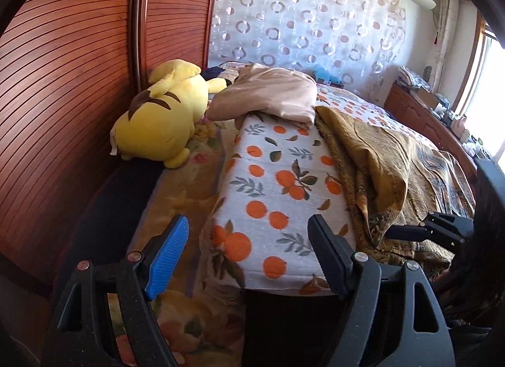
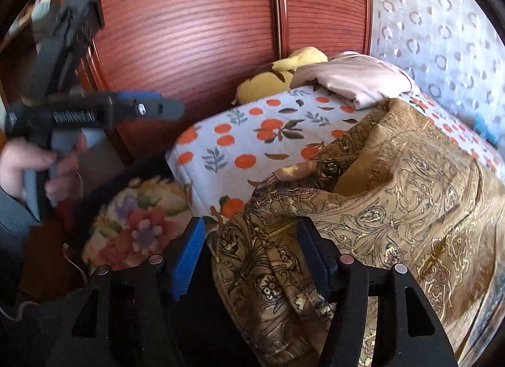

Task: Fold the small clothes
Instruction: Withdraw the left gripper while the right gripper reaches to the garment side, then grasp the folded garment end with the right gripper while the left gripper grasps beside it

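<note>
A brown and gold patterned garment (image 2: 394,184) lies crumpled on the bed, over a white sheet with orange fruit print (image 1: 277,177). It also shows in the left wrist view (image 1: 372,162). My left gripper (image 1: 249,256) is open and empty above the near end of the orange-print sheet. It shows blurred at the left of the right wrist view (image 2: 151,106), held in a hand. My right gripper (image 2: 249,256) is open, its jaws on either side of the garment's near edge. The right gripper's tip shows at the right of the left wrist view (image 1: 410,231).
A yellow plush toy (image 1: 157,121) lies at the bed's far left beside a red-brown slatted wardrobe (image 1: 69,67). A folded beige cloth (image 1: 271,95) sits at the far end. A floral blanket (image 2: 139,221) hangs at the near edge. A wooden dresser (image 1: 419,114) stands at right.
</note>
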A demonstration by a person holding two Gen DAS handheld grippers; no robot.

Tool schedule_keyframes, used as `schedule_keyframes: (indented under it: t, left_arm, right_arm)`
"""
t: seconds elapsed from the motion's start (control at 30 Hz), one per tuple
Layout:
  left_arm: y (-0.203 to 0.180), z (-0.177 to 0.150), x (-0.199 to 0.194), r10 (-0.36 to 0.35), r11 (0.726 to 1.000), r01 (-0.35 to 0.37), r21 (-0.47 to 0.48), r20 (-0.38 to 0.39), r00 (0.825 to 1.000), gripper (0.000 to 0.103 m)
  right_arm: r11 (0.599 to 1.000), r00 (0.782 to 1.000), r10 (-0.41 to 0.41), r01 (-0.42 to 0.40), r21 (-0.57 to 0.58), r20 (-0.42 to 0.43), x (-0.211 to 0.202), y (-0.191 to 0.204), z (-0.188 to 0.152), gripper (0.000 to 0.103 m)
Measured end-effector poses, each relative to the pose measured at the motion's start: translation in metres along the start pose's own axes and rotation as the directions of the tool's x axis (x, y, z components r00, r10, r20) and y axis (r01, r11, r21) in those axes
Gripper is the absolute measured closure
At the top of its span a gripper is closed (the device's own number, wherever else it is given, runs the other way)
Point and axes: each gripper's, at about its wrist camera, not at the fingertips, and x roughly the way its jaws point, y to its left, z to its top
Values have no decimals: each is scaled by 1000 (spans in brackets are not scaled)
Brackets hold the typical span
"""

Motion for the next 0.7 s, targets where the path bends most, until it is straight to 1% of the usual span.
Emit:
schedule_keyframes:
  t: [0.03, 0.1, 0.23, 0.27, 0.3, 0.33, 0.37, 0.4, 0.43, 0.47, 0.5, 0.57, 0.63, 0.7]
  left_arm:
    - [1, 0, 0, 0, 1000, 0, -1, 1, 1000, 24]
    - [1, 0, 1, -3, 1000, 3, -1, 1, 1000, 24]
    - [0, 1, 2, -7, 1000, 7, 5, -4, 1000, 24]
    - [-1, 1, 3, -9, 1000, 9, 7, -5, 1000, 24]
    - [-2, 2, 4, -10, 1000, 10, 10, -8, 1000, 24]
    - [-4, 2, 5, -10, 1000, 10, 13, -11, 1000, 24]
    - [-6, 3, 5, -11, 1000, 12, 16, -13, 1000, 24]
    - [-8, 3, 6, -15, 1000, 15, 20, -13, 1000, 24]
    - [-11, 3, 6, -19, 1000, 19, 24, -13, 1000, 24]
    - [-13, 4, 6, -23, 999, 23, 28, -12, 1000, 24]
    - [-16, 5, 7, -30, 999, 30, 33, -13, 999, 24]
    - [-23, 10, 11, -47, 998, 47, 43, -12, 999, 24]
    - [-31, 21, 17, -75, 995, 76, 61, -7, 997, 24]
    - [-39, 37, 30, -114, 992, 115, 56, -10, 993, 24]
  right_arm:
    - [999, 1000, -28, 27, -20, -13, 6, 4, -1, 39]
    - [998, 998, -57, 57, -34, -4, 10, 12, -1, 39]
    - [998, 998, -55, 55, -9, 4, 10, 14, -4, 40]
    - [999, 998, -55, 55, 0, 8, 8, 12, -5, 48]
    - [998, 998, -68, 68, 2, 12, -1, 8, -7, 60]
    - [996, 996, -87, 87, 4, 15, -7, 5, -9, 67]
    - [996, 996, -88, 87, 25, 19, -8, 1, -9, 76]
    - [996, 997, -75, 74, 53, 23, -11, -3, -10, 84]
    - [996, 998, -64, 63, 70, 26, -12, -6, -10, 88]
    - [996, 997, -66, 64, 67, 28, -12, -6, -11, 97]
    - [996, 997, -65, 63, 65, 34, -17, -6, -12, 98]
    - [996, 997, -61, 57, 71, 56, -21, -4, -14, 99]
    - [995, 995, -50, 42, 86, 89, -31, -4, -15, 99]
    - [993, 991, -58, 45, 106, 120, -44, -7, -18, 99]
